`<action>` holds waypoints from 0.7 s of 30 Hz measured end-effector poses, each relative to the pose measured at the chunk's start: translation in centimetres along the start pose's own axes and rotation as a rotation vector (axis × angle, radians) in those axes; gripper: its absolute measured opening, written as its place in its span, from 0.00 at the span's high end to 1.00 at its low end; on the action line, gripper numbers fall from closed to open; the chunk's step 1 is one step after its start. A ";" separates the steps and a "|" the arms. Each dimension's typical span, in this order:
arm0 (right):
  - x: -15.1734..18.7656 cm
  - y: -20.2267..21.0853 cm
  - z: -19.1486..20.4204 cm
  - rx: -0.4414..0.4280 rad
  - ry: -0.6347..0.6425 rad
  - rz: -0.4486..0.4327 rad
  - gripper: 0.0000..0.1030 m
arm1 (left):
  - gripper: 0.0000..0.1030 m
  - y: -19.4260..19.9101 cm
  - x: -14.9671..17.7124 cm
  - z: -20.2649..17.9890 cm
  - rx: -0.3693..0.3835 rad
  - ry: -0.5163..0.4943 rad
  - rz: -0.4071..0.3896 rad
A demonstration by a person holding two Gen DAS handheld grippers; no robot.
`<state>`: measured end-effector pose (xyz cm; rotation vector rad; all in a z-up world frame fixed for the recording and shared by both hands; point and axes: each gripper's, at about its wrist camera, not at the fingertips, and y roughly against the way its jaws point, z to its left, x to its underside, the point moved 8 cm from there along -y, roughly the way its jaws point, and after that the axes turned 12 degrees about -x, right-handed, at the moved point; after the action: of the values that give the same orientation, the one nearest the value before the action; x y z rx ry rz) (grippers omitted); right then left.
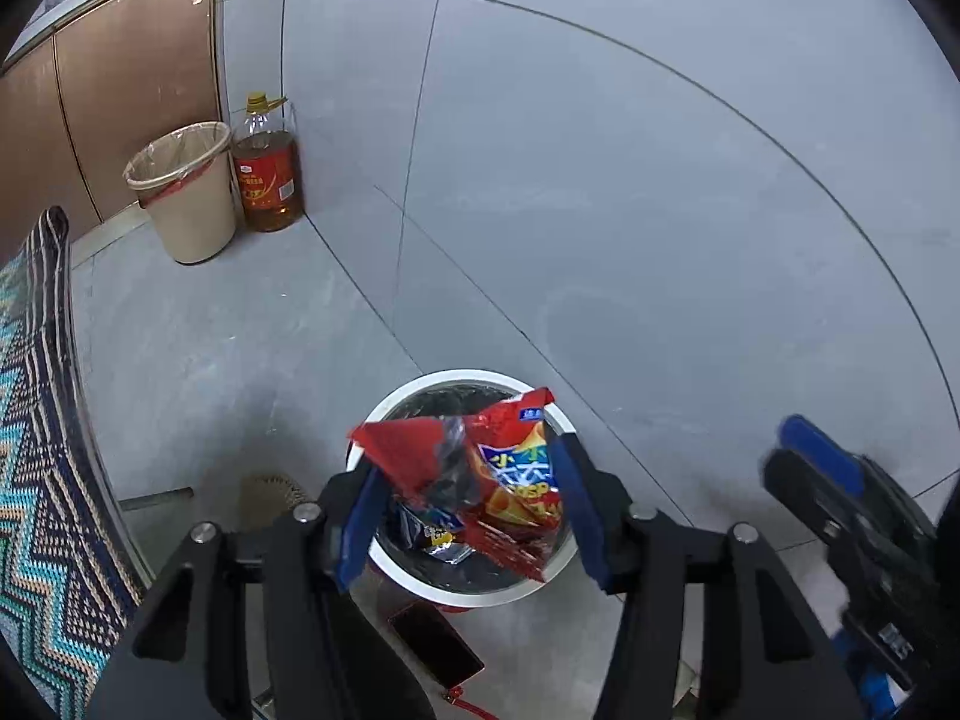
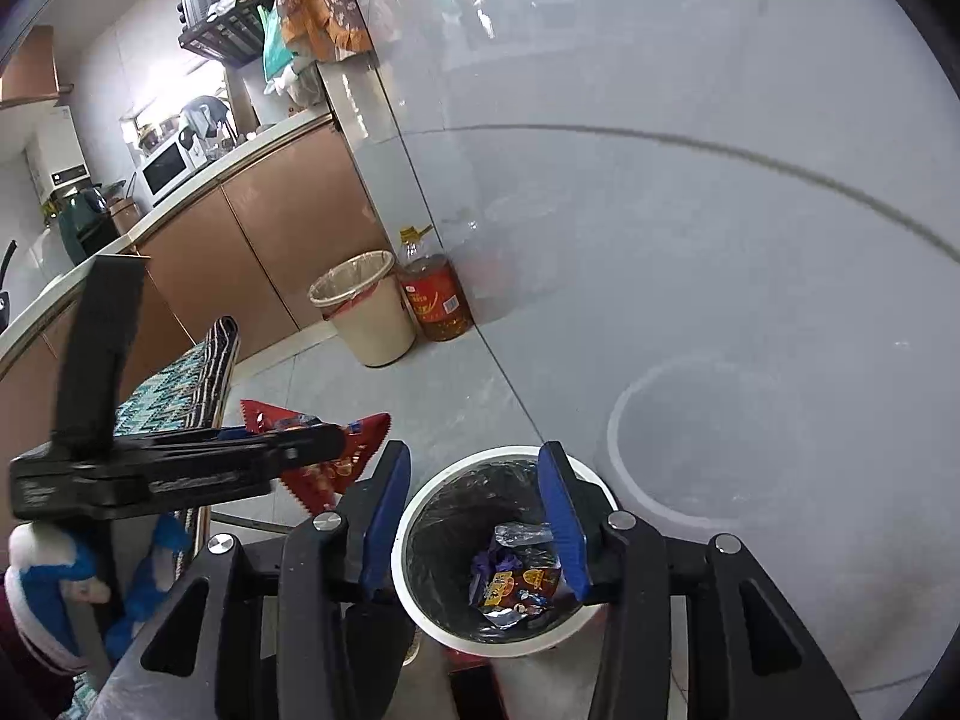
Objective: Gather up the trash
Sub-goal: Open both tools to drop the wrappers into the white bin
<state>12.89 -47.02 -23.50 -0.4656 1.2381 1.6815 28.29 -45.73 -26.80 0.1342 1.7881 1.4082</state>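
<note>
Red snack bag, crumpled and partly torn, up in the air between the blue pads of the left gripper, above the mouth of the white-rimmed bin. Both pads close against the bag's sides. Impossible to tell whether still pinching or already slack. Not yet inside the bin.

Lower down, inside the black liner: other wrappers already lying at the bottom. Just beside the bin's base, a dark flat thing on the floor.

Right gripper released, jaws apart, nothing between them, only the bin's mouth seen through the gap. Hanging off to the right side of the bin, clear of the bag.

Further out: a patterned cloth at the left, a beige bin and an oil bottle touching each other against the cabinet, well apart from the work.

Likely troubles, judged from here:
- Light, stiff and wide, so apt to drift sideways on release and catch on the rim or slide to the floor beside it.
- One torn corner well out toward the rim's left edge, a likely snag.
- Springy foil apt to cling to one pad and ride along on withdrawal.
- Bin light enough to tip if nudged by either gripper.
</note>
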 end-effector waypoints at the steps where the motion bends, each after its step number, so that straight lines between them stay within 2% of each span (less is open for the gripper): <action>1: 0.0 0.3 0.3 0.005 0.006 -0.003 0.59 | 0.47 -0.1 0.0 -0.1 -0.008 -0.004 0.004; 13: -0.3 1.6 1.0 0.041 0.032 -0.023 0.56 | 0.47 0.4 -0.1 -0.2 0.007 -0.016 0.009; 18: -0.5 2.0 1.7 0.032 0.039 -0.028 0.56 | 0.47 2.3 0.2 0.2 0.022 -0.012 -0.023; 21: -0.8 2.4 2.2 0.017 0.047 -0.040 0.55 | 0.47 4.5 0.1 0.8 0.024 0.006 -0.070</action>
<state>11.68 -45.53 -20.76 -0.5196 1.2677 1.6334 27.02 -43.42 -23.11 0.0796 1.7979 1.3396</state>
